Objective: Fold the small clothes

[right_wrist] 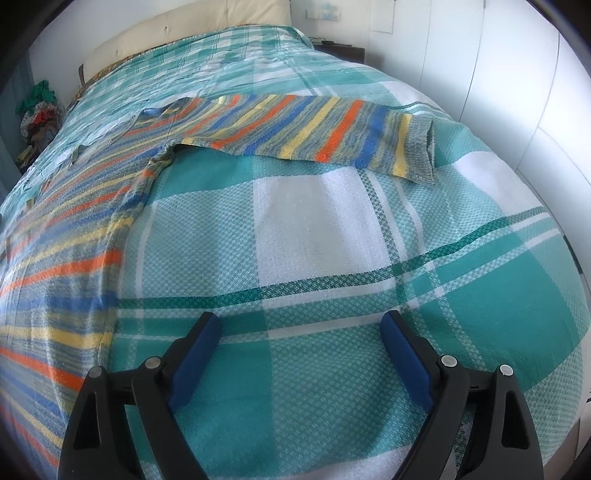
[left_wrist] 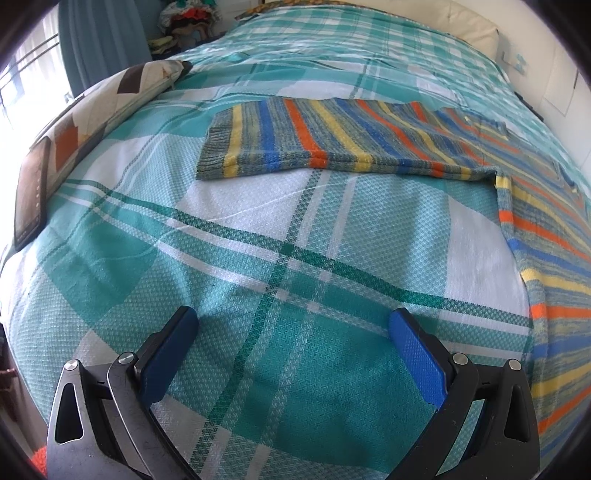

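The sweater point(left_wrist: 369, 136) lies spread flat on the plaid bedspread point(left_wrist: 258, 258), striped in orange, blue, yellow and grey. In the left wrist view, 1 sleeve point(left_wrist: 295, 140) stretches out from the body, its ribbed cuff point(left_wrist: 216, 155) at the far end, flat on the cloth. The left gripper point(left_wrist: 293, 325) hangs over bare bedspread beside the sweater, jaws spread wide, nothing between the blue pads point(left_wrist: 417, 354). Beyond the cuff, away from the sweater, a patterned pillow point(left_wrist: 110, 92) sits at the bed's edge.

Over on the right wrist view, the other sleeve point(right_wrist: 314, 129) reaches out the opposite way, cuff point(right_wrist: 421, 147) flat too. The right gripper point(right_wrist: 301, 328) is also wide open and empty, over bare bedspread just beside the sweater's side edge point(right_wrist: 118, 258), not touching it. A cream headboard point(right_wrist: 184, 29) stands past the sweater's collar end.
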